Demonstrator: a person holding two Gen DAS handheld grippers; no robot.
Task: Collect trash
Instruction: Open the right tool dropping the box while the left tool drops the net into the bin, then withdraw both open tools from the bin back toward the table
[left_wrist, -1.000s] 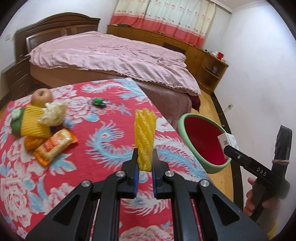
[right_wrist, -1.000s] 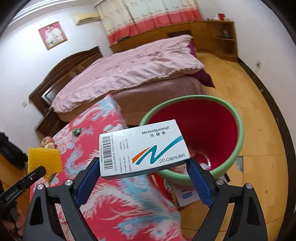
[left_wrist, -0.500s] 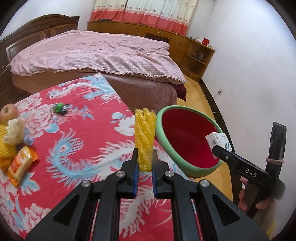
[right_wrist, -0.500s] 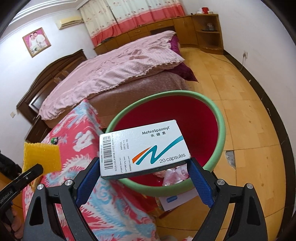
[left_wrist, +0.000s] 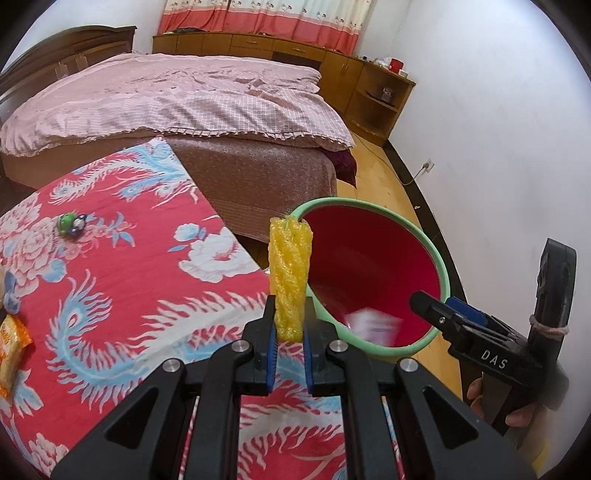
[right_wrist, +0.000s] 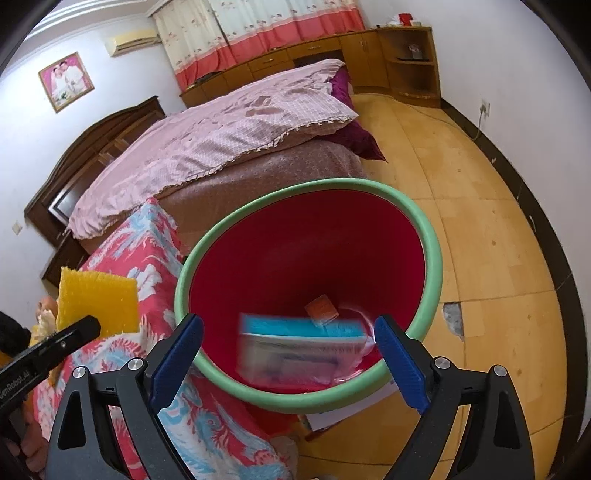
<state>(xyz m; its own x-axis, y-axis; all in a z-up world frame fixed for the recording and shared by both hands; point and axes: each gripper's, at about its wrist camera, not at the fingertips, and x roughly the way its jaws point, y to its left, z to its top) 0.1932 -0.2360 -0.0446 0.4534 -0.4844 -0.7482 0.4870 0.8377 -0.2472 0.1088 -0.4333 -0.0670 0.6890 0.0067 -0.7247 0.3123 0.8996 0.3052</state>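
My left gripper (left_wrist: 290, 334) is shut on a yellow foam sleeve (left_wrist: 290, 275), held upright over the table edge beside the red bin with a green rim (left_wrist: 445, 275). The sleeve also shows in the right wrist view (right_wrist: 98, 301). My right gripper (right_wrist: 288, 354) is open and empty above the bin (right_wrist: 436, 258). A white and blue medicine box (right_wrist: 301, 349) is blurred inside the bin, below the open jaws. It shows as a pale blur in the left wrist view (left_wrist: 373, 321). A small orange box (right_wrist: 322, 306) lies in the bin.
The table has a red floral cloth (left_wrist: 122, 280), with a small green toy (left_wrist: 71, 223) and an orange snack packet (left_wrist: 11, 350) at its left. A bed with a pink cover (left_wrist: 177, 96) stands behind. Wooden floor (right_wrist: 480, 221) lies right of the bin.
My right gripper has opened and let go of the medicine box, which is dropping into the bin. My left gripper has moved closer to the bin with the yellow sleeve.
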